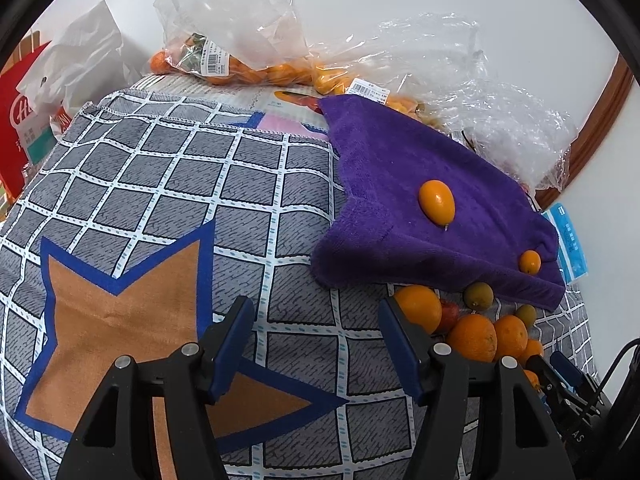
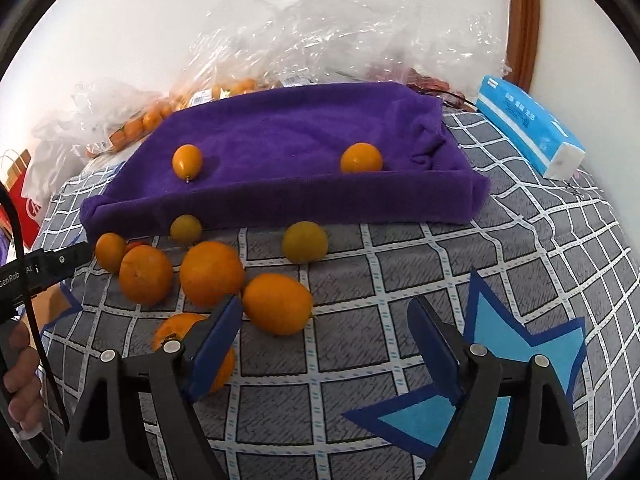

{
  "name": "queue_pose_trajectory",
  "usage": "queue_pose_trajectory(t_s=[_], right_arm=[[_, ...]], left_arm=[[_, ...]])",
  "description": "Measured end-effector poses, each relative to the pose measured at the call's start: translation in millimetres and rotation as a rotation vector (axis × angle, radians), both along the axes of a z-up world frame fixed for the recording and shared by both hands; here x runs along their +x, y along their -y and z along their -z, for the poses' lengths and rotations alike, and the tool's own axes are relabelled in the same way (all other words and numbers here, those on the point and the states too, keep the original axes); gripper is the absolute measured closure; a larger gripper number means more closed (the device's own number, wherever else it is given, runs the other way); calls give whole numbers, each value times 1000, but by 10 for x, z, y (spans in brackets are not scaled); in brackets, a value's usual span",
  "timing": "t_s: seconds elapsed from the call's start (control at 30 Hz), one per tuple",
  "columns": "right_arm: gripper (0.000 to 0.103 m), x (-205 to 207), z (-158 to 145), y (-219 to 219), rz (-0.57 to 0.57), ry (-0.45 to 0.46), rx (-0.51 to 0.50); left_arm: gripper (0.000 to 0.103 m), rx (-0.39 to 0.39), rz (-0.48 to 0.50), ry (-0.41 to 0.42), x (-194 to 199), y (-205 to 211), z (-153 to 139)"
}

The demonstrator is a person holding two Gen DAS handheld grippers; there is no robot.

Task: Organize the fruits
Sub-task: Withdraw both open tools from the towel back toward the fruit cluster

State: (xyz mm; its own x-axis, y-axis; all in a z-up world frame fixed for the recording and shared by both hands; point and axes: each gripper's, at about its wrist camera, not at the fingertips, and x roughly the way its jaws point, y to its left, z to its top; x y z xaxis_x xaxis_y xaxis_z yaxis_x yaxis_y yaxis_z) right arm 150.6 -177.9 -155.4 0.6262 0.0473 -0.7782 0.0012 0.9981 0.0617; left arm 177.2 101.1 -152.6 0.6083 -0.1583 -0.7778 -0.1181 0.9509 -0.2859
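Both wrist views (close, angled down) share purple towel (image 1: 432,184).

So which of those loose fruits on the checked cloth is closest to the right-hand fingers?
The oval orange fruit, just ahead of the right gripper's open fingers. The other loose ones lie further left or back toward the purple towel.

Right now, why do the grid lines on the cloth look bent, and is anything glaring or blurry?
Both wrist views: the fisheye lens bows the checked cloth lines and darkens the corners. Left wrist view: light glints off the plastic bags. Right wrist view: fruit stays sharp, soft shadows under the purple towel.
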Motion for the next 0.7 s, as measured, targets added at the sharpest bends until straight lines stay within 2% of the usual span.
queue_pose_trajectory(t_s=[0.1, 0.2, 0.43, 0.53, 0.7], right_arm=[[23, -16, 4, -2, -12, 17, -1], [30, -38, -4, -17, -20, 28, 6], [34, -59, -24, -53, -27, 34, -13], [38, -105, -42, -64, -33, 42, -41], [46, -164, -2, -125, -61, 44, -83]], left_arm=[[40, 3, -3, 2, 1, 4, 3], [40, 14, -1, 6, -3, 19, -2], [40, 36, 1, 0, -19, 38, -4], [40, 67, 2, -5, -81, 74, -4], [40, 52, 22, -12, -219, 120, 1]])
